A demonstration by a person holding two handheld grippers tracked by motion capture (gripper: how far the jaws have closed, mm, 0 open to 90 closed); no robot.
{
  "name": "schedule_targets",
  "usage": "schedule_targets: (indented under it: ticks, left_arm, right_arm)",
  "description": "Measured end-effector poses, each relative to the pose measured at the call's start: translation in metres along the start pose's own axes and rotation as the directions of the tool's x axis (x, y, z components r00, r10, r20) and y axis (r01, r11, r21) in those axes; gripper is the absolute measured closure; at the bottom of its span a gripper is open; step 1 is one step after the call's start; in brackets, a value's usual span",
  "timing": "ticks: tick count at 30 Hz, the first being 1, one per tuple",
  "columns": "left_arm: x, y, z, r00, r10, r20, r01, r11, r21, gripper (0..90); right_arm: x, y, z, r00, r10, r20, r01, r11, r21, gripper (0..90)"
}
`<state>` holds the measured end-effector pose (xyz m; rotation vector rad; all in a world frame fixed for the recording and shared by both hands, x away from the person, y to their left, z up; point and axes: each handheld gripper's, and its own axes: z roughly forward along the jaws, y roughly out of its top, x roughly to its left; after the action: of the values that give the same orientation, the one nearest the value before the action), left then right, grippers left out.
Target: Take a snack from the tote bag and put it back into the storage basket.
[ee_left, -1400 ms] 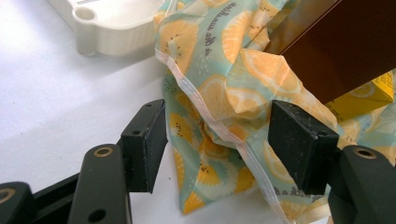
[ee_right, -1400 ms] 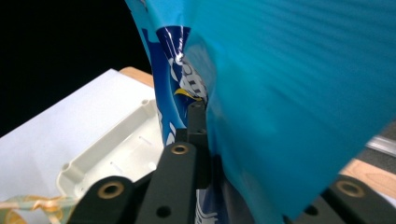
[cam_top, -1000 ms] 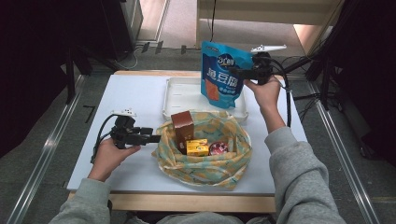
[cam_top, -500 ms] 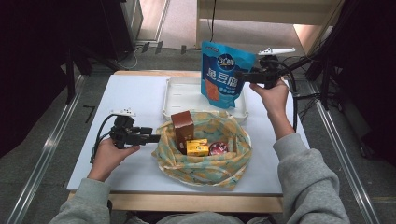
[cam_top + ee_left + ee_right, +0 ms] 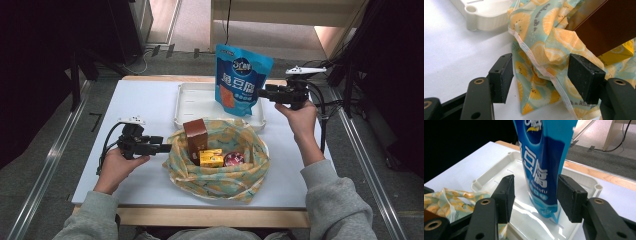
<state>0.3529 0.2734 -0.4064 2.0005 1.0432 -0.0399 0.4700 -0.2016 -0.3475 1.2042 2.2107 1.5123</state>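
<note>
While the person sits at the white table (image 5: 150, 100), both arms in grey sleeves reach forward over it. The right hand (image 5: 299, 115) is held up high at the far right side, with the wrist bent so the right gripper (image 5: 265, 93) points sideways toward the middle of the table. Between its two black jaws stands a tall shiny blue snack bag (image 5: 242, 80) with white writing on it. The bag stands upright in the white plastic tray (image 5: 192, 102), with its bottom on the tray floor. In the right gripper view the blue bag (image 5: 544, 162) sits in the gap and the right gripper (image 5: 535, 195) has its jaws apart. They have just been closing a little. One pad is near the bag's edge, but I can see space on the other side, so the bag is not squeezed.

The left hand (image 5: 117, 165) rests low on the table, near the front left. It holds the left gripper (image 5: 167, 148) flat and level, pointing at the soft cloth basket with lemon pictures (image 5: 220, 175). In the left gripper view the left gripper (image 5: 540, 75) has its jaws wide apart, with the basket's cloth rim (image 5: 544, 67) between them, not pinched.

Inside the basket stand a brown box (image 5: 195, 135), a small yellow box (image 5: 211, 158) and a little round red thing (image 5: 233, 159).
</note>
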Motion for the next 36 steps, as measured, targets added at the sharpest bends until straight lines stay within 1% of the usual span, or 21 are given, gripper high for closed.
schedule_targets:
  ticks: [1,2,7,8,11,12,19,24,25,27,29,30,31,33,36]
  left_arm:
    - [0.000,0.000,0.000,1.0000,-0.003,0.001,0.003,1.0000,-0.002,38.3]
    - [0.001,0.000,0.000,1.0000,0.000,-0.002,0.000,1.0000,0.000,38.3]
    - [0.000,-0.001,-0.001,1.0000,0.003,-0.003,-0.003,1.0000,-0.002,38.3]
    - [0.000,-0.001,-0.001,1.0000,0.003,-0.004,-0.003,1.0000,-0.002,38.3]
    - [0.000,-0.002,-0.002,1.0000,-0.002,-0.007,0.002,1.0000,-0.004,38.3]
    - [0.000,-0.002,-0.002,1.0000,-0.003,-0.008,0.003,1.0000,-0.002,38.3]
    - [0.000,-0.003,-0.003,1.0000,-0.001,-0.008,0.001,1.0000,0.000,38.3]
    - [-0.001,-0.005,-0.002,1.0000,0.000,-0.008,0.000,1.0000,0.006,38.6]
    - [-0.001,-0.005,-0.002,1.0000,0.002,-0.008,-0.002,1.0000,0.007,38.6]
    - [-0.001,-0.005,-0.002,1.0000,0.001,-0.008,-0.001,1.0000,0.009,38.6]
    - [-0.002,-0.006,-0.002,1.0000,0.001,-0.008,-0.001,1.0000,0.008,38.5]
    - [-0.002,-0.006,-0.002,1.0000,0.003,-0.009,-0.003,1.0000,0.008,38.5]
    - [-0.002,-0.006,-0.002,0.9999,0.003,-0.010,-0.003,1.0000,0.008,38.5]
    - [-0.002,-0.006,-0.002,1.0000,0.000,-0.009,0.000,1.0000,0.007,38.5]
    - [-0.001,-0.007,-0.002,0.9999,0.000,-0.011,0.000,1.0000,0.007,38.5]
  right_arm:
    - [0.000,0.000,0.000,1.0000,0.000,0.000,0.000,1.000,0.000,51.2]
    - [0.002,-0.004,-0.002,1.0000,-0.002,0.009,0.002,1.000,0.003,51.9]
    - [0.007,-0.010,-0.003,1.0000,-0.003,0.006,0.003,1.000,0.015,55.1]
    - [0.010,-0.013,-0.002,1.0000,-0.006,0.001,0.006,1.000,0.017,56.1]
    - [0.013,-0.017,0.000,0.9999,0.000,-0.011,0.001,1.000,0.025,57.0]
    - [0.016,-0.021,0.001,0.9999,-0.006,-0.016,0.006,0.999,0.033,58.6]
    - [0.019,-0.030,0.007,0.9992,0.000,-0.040,0.002,0.999,0.038,60.3]
    - [0.023,-0.035,0.012,0.9983,-0.022,-0.055,0.024,0.999,0.048,61.1]
    - [0.023,-0.037,0.013,0.9984,-0.021,-0.052,0.024,0.998,0.050,61.6]
    - [0.022,-0.041,0.017,0.9981,-0.010,-0.061,0.013,0.998,0.058,62.8]
    - [0.022,-0.043,0.018,0.9982,-0.010,-0.059,0.014,0.998,0.060,63.9]
    - [0.021,-0.044,0.020,0.9982,-0.006,-0.059,0.009,0.998,0.057,64.5]
    - [0.019,-0.047,0.023,0.9976,0.009,-0.069,-0.004,0.998,0.066,65.3]
    - [0.018,-0.050,0.027,0.9981,0.011,-0.061,-0.006,0.997,0.081,66.7]
    - [0.018,-0.051,0.031,0.9984,0.009,-0.057,-0.004,0.996,0.088,68.7]
